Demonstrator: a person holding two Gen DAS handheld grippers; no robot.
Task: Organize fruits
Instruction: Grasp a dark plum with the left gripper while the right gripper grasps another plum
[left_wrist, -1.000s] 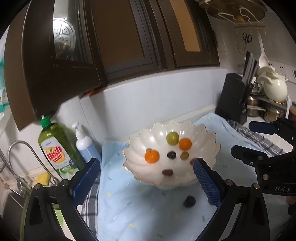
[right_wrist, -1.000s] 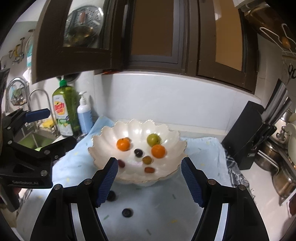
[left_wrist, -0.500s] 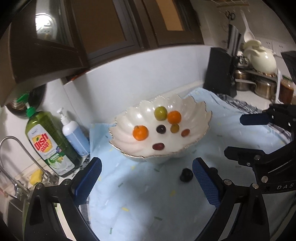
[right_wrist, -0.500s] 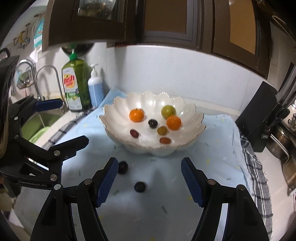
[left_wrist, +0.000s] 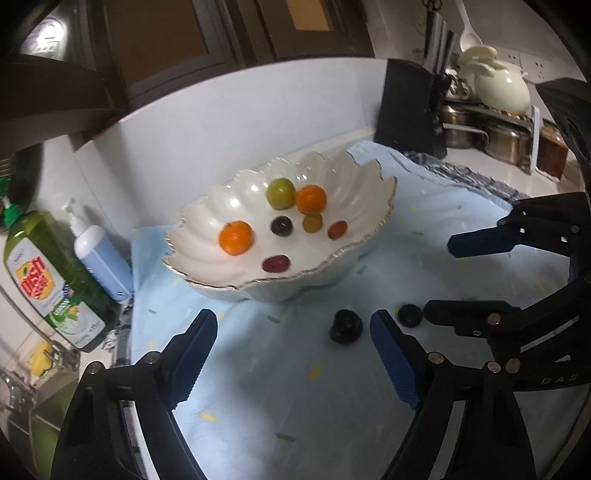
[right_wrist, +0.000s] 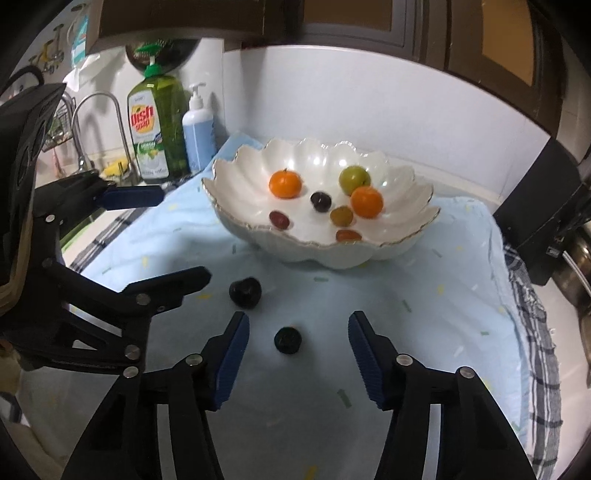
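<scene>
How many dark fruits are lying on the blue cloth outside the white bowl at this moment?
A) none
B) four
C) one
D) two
D: two dark fruits lie on the blue cloth in front of the white bowl, the larger dark fruit toward the left gripper and the smaller dark fruit between the open fingers of the right gripper; neither is gripped.

Dish soap bottle (right_wrist: 154, 127), knife block (left_wrist: 409, 107).
</scene>
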